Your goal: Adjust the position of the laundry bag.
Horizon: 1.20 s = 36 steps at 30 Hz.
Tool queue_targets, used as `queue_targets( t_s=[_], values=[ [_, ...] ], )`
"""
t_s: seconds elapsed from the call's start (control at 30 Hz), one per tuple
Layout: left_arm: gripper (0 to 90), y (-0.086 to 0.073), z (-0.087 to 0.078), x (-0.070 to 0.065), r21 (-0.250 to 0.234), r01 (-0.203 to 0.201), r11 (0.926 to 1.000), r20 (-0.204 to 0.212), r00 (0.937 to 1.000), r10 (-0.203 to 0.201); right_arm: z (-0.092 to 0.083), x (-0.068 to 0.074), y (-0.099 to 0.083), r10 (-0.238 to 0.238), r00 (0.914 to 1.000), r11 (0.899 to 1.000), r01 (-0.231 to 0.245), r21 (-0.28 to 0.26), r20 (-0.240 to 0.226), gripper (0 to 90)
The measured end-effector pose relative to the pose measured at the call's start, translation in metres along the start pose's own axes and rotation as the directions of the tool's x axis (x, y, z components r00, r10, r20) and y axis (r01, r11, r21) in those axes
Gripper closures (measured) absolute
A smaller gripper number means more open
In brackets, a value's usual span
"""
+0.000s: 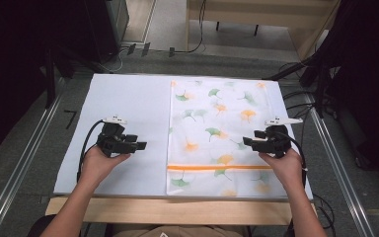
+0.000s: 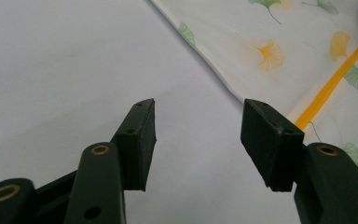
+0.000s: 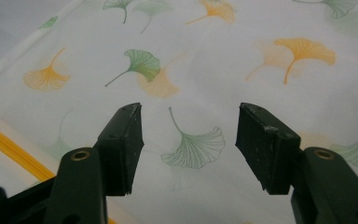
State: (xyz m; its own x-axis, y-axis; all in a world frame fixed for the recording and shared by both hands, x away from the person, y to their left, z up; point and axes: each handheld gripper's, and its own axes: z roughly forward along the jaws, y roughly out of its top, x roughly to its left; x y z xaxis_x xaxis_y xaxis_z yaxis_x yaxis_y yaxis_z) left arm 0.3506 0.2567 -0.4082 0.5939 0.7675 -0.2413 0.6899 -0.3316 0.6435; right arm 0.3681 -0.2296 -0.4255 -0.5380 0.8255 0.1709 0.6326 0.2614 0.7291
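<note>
Hands at the near edge of the bench (image 1: 128, 207) each hold a pair of tongs over the white sheet (image 1: 123, 103). Left tongs (image 1: 137, 146) hover above bare sheet, jaws wide apart with nothing between them, just beside the cloth's left edge. Right tongs (image 1: 249, 143) hang over the ginkgo-leaf cloth (image 1: 217, 118), jaws likewise wide and empty. That cloth lies flat on the sheet's right half, its orange stripe (image 1: 219, 168) near the front, leaves running to the far edge.
</note>
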Motion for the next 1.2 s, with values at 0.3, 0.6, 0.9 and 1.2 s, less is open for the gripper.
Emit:
queue_targets(
  t_s=[0.3,0.6,0.9,1.2],
  values=[
    [51.5,0.0,0.002,-0.005,0.022,-0.011,0.9997,0.022,0.9997,0.011,0.005,0.0,-0.003,-0.005,0.9996,1.0,0.006,0.029,-0.029,43.3],
    [46.9,0.005,0.004,-0.008,0.011,-0.015,0.9998,0.028,0.9995,0.015,0.004,0.001,-0.003,0.027,0.9996,0.999,-0.027,0.016,-0.011,39.0],
    [40.5,0.012,0.013,-0.009,0.007,-0.007,1.0,0.052,0.9986,0.007,0.0,0.001,-0.009,0.014,0.9995,1.0,-0.013,0.013,-0.028,46.6],
    [36.8,0.017,0.024,-0.015,0.024,-0.03,0.9993,0.056,0.998,0.028,-0.003,0.001,-0.015,0.014,0.9998,1.0,-0.013,0.019,-0.017,44.2]
  ],
)
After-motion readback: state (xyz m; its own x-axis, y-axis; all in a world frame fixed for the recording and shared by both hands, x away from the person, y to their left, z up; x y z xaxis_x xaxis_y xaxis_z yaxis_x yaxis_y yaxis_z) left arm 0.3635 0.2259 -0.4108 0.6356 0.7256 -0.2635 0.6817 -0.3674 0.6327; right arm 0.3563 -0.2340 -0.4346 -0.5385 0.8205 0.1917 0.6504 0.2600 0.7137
